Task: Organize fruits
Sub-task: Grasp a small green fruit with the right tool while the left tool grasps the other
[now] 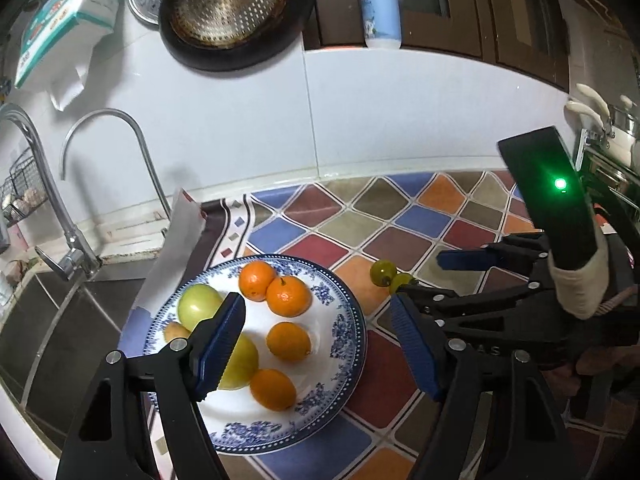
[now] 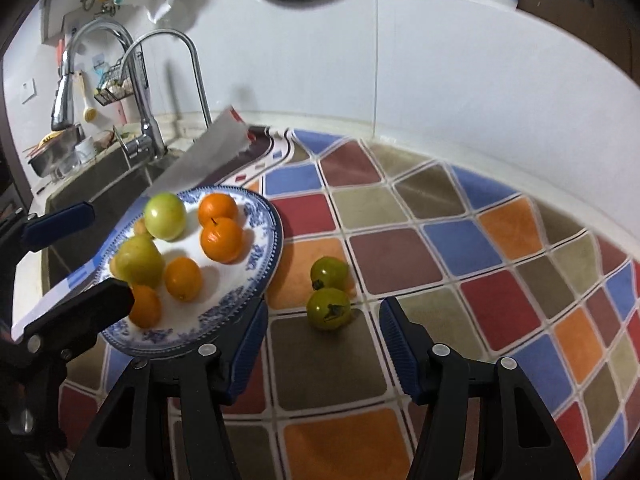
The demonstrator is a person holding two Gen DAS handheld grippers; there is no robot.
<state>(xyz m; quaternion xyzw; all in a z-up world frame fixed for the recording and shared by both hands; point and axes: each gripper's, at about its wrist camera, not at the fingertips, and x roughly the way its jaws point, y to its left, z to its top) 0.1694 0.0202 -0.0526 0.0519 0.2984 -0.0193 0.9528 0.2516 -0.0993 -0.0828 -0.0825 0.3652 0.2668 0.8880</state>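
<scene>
A: Right gripper [image 2: 322, 354]?
B: Spread wide, empty, just short of two green tomatoes [image 2: 328, 292] on mat (touching each other).
A: Left gripper [image 1: 316, 344]?
B: Spread too, over plate [image 1: 348, 344] of oranges [image 1: 288, 296].

The plate [image 1: 352, 320] looks like glazed ceramic, glossy white with a blue printed rim. The oranges [image 2: 221, 239] have a finely dimpled, slightly shiny skin, while the pale green fruits [image 2: 165, 216] are smooth and waxy. The two small green tomatoes [image 2: 329, 309] are seen with a smooth, shiny skin. The table [image 2: 400, 256] is covered by a sheet with coloured diamonds, smooth and a little glossy. The wall tiles [image 1: 400, 120] are shiny white. The tap [image 1: 52, 196] is made of polished metal. The left tongs [image 1: 320, 352] and right tongs [image 2: 322, 352] are of matt black plastic, with ribbed blue pads [image 2: 400, 352] and small metal rivets.
</scene>
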